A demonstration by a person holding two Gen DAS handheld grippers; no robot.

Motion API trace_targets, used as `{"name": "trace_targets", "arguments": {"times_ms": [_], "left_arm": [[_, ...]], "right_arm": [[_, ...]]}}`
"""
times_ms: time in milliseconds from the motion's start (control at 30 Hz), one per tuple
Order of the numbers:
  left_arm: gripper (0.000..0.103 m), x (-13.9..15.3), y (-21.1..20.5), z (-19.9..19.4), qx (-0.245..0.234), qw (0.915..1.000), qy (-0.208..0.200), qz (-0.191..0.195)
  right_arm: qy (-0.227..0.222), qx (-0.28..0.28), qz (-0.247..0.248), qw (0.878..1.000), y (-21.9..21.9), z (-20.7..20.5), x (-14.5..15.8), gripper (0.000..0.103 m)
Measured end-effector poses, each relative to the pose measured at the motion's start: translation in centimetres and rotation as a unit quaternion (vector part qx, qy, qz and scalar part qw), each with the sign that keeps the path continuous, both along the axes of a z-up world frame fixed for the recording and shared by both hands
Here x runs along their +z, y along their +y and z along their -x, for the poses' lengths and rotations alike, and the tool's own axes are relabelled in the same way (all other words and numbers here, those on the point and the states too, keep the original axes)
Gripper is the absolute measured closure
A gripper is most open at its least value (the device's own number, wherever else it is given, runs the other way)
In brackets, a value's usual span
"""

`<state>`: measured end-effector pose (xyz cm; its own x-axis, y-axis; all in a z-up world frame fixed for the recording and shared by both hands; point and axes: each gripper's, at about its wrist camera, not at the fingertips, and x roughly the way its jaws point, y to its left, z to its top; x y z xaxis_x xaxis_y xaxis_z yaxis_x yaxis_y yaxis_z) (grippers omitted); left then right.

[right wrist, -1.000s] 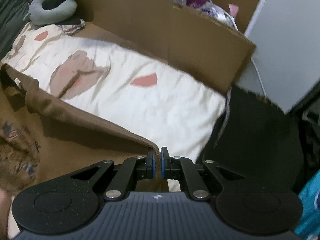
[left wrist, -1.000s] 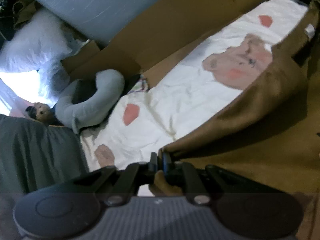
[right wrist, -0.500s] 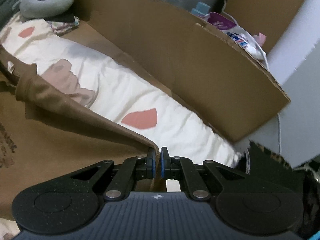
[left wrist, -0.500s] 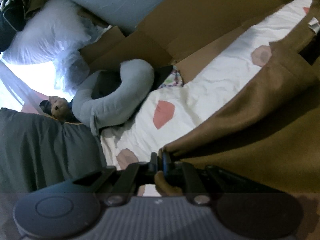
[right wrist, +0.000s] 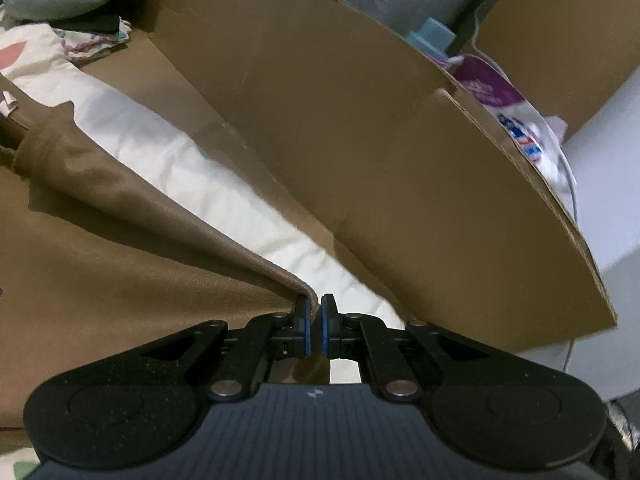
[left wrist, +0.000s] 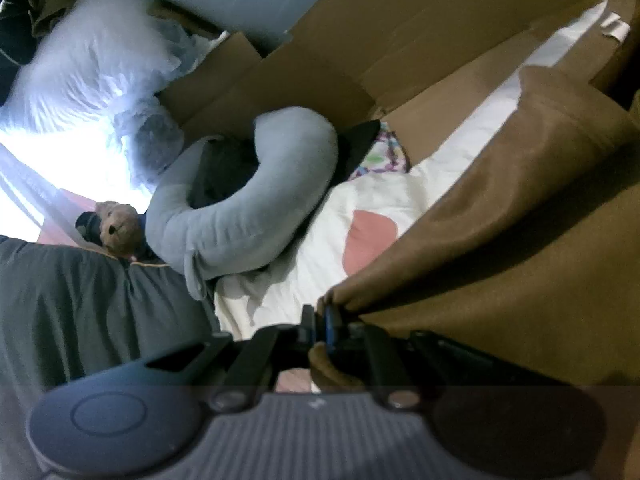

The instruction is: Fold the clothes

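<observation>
A brown garment lies on a white sheet with pink shapes. My left gripper is shut on one corner of its edge, lifted off the sheet. My right gripper is shut on another corner of the same brown garment. The raised edge runs taut from each gripper across the view. A white label shows at the garment's far end and also in the right wrist view.
A cardboard wall stands along the far side of the white sheet. A grey neck pillow and a small teddy bear lie at the left end. A dark grey cushion is near left. Packages sit behind the cardboard.
Both grippers have carried the garment's edge toward the cardboard wall. Less white sheet shows now; the neck pillow and the wall look closer.
</observation>
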<state>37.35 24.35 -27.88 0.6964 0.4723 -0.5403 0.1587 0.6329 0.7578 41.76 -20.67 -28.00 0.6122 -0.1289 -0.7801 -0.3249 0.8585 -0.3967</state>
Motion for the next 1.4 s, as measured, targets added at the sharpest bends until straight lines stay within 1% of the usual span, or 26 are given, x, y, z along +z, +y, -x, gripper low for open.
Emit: {"name": "trace_targets", "arguments": {"times_ms": [267, 367, 533, 633, 733, 833, 933, 1000, 1033, 1067, 1100, 1133, 1167, 1200, 1233, 1267, 1300, 1333, 1367, 1400], "left_arm": [[0.098, -1.7, 0.5, -2.5, 0.039, 0.9992, -0.001, 0.002], [0.098, -1.8, 0.7, -3.3, 0.040, 0.9992, 0.001, -0.003], [0.098, -1.9, 1.3, -4.3, 0.042, 0.9990, 0.002, -0.015], [0.098, -1.9, 1.4, -4.9, 0.046, 0.9987, -0.005, -0.018], [0.099, -1.7, 1.6, -5.8, 0.049, 0.9986, -0.011, -0.016], [0.099, -1.6, 1.6, -6.7, 0.044, 0.9987, -0.011, -0.020], [0.098, -1.8, 1.9, -7.7, 0.052, 0.9983, -0.008, -0.026], [0.098, -2.7, 2.3, -8.6, 0.074, 0.9971, 0.018, -0.003], [0.098, -3.4, 2.6, -9.0, 0.091, 0.9947, 0.045, 0.019], [0.096, -4.5, 2.6, -9.4, 0.106, 0.9912, 0.073, 0.030], [0.094, -5.5, 2.2, -9.3, 0.110, 0.9900, 0.086, 0.021], [0.096, -6.4, 1.7, -9.1, 0.107, 0.9901, 0.091, 0.005], [0.095, -7.0, 1.2, -8.8, 0.101, 0.9906, 0.092, -0.009], [0.095, -7.3, 0.7, -8.5, 0.092, 0.9913, 0.091, -0.021], [0.091, -7.6, 0.3, -8.2, 0.084, 0.9919, 0.090, -0.033], [0.089, -7.6, 0.1, -8.0, 0.078, 0.9924, 0.088, -0.036], [0.087, -7.4, 0.2, -7.7, 0.075, 0.9929, 0.086, -0.033], [0.082, -7.0, 0.3, -7.6, 0.074, 0.9935, 0.082, -0.026], [0.075, -6.6, 0.5, -7.4, 0.074, 0.9941, 0.077, -0.017], [0.072, -6.2, 0.5, -7.2, 0.073, 0.9947, 0.072, -0.009]], "right_arm": [[0.005, 0.016, 0.030, 0.999, 1.9, -3.8, -1.7, 0.100], [0.010, 0.021, 0.039, 0.999, 2.2, -4.8, -2.4, 0.100], [0.006, 0.023, 0.042, 0.999, 2.4, -5.6, -2.6, 0.100], [0.000, 0.025, 0.047, 0.999, 2.9, -6.1, -2.6, 0.100], [-0.008, 0.026, 0.052, 0.998, 3.5, -6.8, -2.5, 0.100], [-0.013, 0.025, 0.058, 0.998, 3.9, -7.6, -2.4, 0.100], [-0.013, 0.019, 0.056, 0.998, 4.2, -8.4, -2.7, 0.100], [-0.014, 0.021, 0.055, 0.998, 4.6, -8.9, -3.4, 0.099], [-0.012, 0.020, 0.050, 0.998, 4.8, -9.0, -3.8, 0.098], [-0.011, 0.020, 0.045, 0.999, 5.0, -9.2, -4.3, 0.097], [-0.001, 0.015, 0.039, 0.999, 5.0, -9.3, -5.0, 0.092], [0.014, 0.012, 0.035, 0.999, 5.0, -9.2, -5.7, 0.086], [0.030, 0.010, 0.031, 0.999, 5.0, -9.1, -6.3, 0.084], [0.029, 0.012, 0.025, 0.999, 4.9, -8.7, -6.5, 0.080], [0.029, 0.014, 0.019, 0.999, 4.9, -8.3, -6.6, 0.072], [0.025, 0.020, 0.016, 0.999, 4.7, -7.9, -6.5, 0.067], [0.020, 0.026, 0.013, 0.999, 4.6, -7.5, -6.4, 0.057], [0.017, 0.031, 0.008, 0.999, 4.5, -7.1, -6.3, 0.053], [0.016, 0.032, 0.004, 0.999, 4.2, -7.0, -6.0, 0.053], [0.015, 0.033, 0.000, 0.999, 3.9, -6.8, -5.8, 0.053]]}}
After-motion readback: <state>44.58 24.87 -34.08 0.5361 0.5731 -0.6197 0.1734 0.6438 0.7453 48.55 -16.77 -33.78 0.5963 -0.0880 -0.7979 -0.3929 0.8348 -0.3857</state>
